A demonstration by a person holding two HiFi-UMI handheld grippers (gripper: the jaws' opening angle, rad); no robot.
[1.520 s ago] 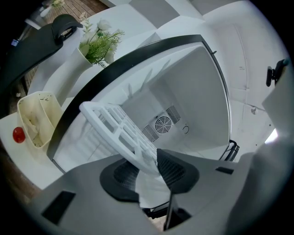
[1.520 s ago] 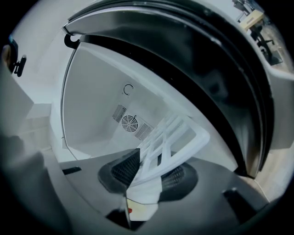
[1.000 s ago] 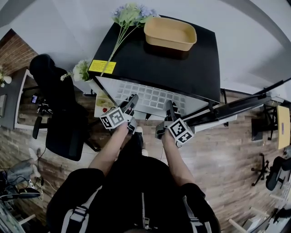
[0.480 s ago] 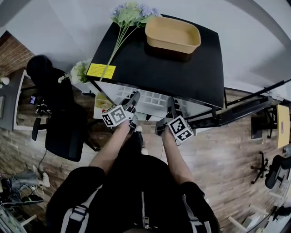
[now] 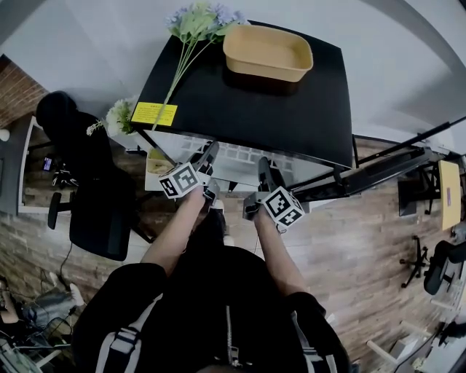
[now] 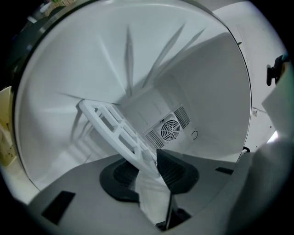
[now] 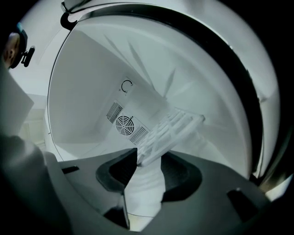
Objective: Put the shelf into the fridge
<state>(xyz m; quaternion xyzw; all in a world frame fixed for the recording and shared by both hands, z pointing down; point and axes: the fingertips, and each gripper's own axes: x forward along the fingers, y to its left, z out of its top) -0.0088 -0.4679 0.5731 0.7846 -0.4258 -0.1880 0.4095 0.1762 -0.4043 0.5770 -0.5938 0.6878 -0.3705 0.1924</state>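
Observation:
The black fridge [image 5: 247,95] stands open in front of me. Only a strip of the white grid shelf [image 5: 234,154] shows below its top edge. Inside, the shelf [image 6: 115,128] reaches toward the back wall with its round fan [image 6: 170,131]. My left gripper [image 5: 206,156] is shut on the shelf's near edge [image 6: 149,176]. At the shelf's other near corner [image 7: 170,128] is my right gripper [image 5: 263,169]. Its jaws [image 7: 149,172] have just been opening, and the pads stand apart with the corner between them.
A tan basin [image 5: 268,52], artificial flowers [image 5: 196,22] and a yellow label [image 5: 153,113] lie on the fridge top. The fridge door [image 5: 386,171] hangs open at the right. A black office chair [image 5: 91,189] stands on the wood floor at the left.
The shelf has slid deeper into the fridge, so less of its grid shows in the head view. Both grippers have followed it toward the opening.

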